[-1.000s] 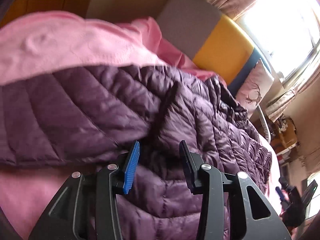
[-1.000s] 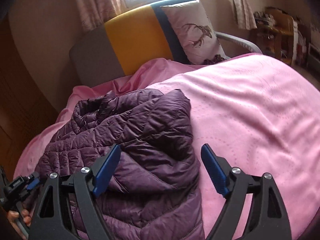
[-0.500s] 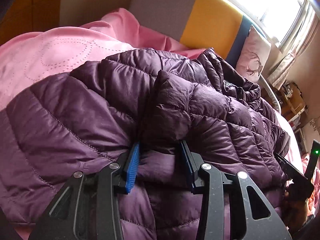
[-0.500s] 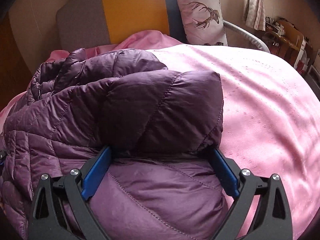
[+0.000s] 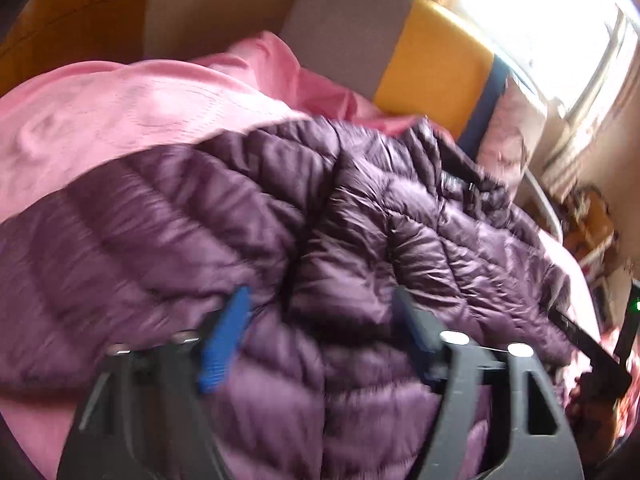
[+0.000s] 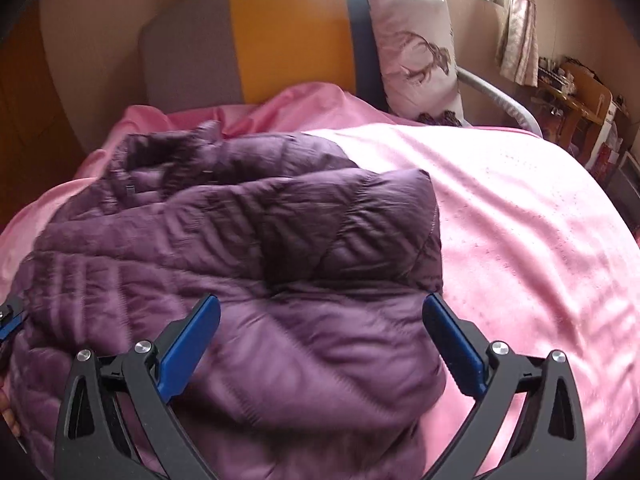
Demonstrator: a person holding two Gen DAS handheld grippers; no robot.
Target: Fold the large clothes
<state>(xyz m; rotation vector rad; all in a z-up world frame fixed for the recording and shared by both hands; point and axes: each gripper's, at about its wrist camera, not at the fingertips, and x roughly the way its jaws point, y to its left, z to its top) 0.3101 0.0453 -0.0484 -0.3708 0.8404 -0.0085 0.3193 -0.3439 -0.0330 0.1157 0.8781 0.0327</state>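
Pink bedspread bears a quilted purple jacket, folded; puffy.

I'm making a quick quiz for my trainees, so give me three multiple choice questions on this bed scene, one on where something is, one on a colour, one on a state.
1. Where does the deer-print pillow stand?
A. against the headboard
B. on the jacket
C. on the floor

2. What colour is the quilted jacket?
A. green
B. purple
C. white

3. How is the right gripper?
A. shut on the pillow
B. shut on the bedspread
C. open above the jacket

Answers:
1. A, the pillow leans upright on the headboard's blue stripe.
2. B, the jacket is purple on the pink bedspread.
3. C, its blue pads stand wide apart on either side of the jacket's folded edge, having just been opening, and clamp nothing.
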